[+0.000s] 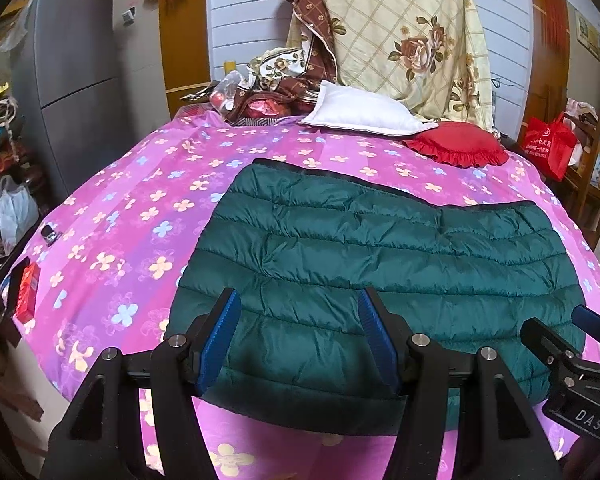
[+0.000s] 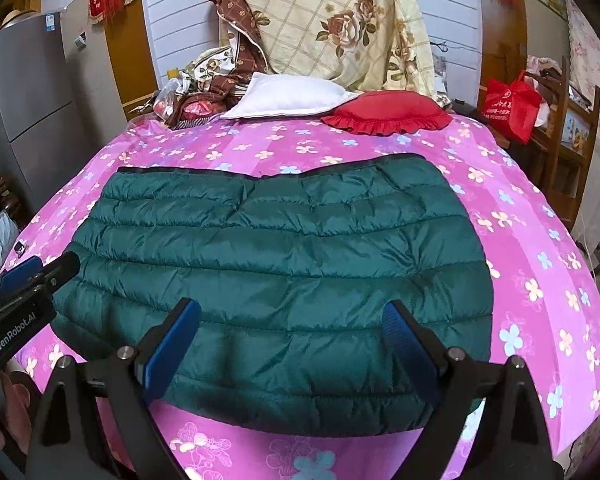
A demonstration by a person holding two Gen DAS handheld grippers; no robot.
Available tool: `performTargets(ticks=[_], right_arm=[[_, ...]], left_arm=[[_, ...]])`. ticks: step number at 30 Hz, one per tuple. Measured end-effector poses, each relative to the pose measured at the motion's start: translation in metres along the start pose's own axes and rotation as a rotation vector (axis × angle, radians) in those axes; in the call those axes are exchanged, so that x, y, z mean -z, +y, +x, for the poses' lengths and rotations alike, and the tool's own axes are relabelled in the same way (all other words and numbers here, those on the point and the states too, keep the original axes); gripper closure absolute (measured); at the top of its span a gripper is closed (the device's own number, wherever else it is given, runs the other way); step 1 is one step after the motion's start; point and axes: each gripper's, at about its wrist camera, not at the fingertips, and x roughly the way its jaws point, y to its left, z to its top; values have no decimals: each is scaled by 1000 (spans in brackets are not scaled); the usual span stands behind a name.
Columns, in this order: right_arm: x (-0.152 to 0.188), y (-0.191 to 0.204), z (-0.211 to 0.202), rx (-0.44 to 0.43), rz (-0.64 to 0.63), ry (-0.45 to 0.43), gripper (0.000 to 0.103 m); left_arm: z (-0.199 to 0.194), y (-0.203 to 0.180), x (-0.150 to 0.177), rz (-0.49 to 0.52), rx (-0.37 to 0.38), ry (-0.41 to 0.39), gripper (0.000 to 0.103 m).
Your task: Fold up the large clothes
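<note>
From the left wrist we see our left hand-held gripper [image 1: 298,312] spread wide above the near edge of the folded green quilted jacket [image 1: 380,264], which lies flat on the bed [image 1: 112,216]; a red box [image 1: 27,294] sits at the bed's left edge. From the right wrist, our right hand-held gripper [image 2: 292,320] is likewise released, gripping nothing, and a red bag [image 2: 510,106] hangs far right.
</note>
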Motion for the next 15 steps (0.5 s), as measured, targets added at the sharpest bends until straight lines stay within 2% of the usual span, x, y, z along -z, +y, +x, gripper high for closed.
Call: performTargets(ticks=[15], right_arm=[[-2,2,7,-2,2,6,8]], left_arm=[[7,-5,1,5,0,7,50]])
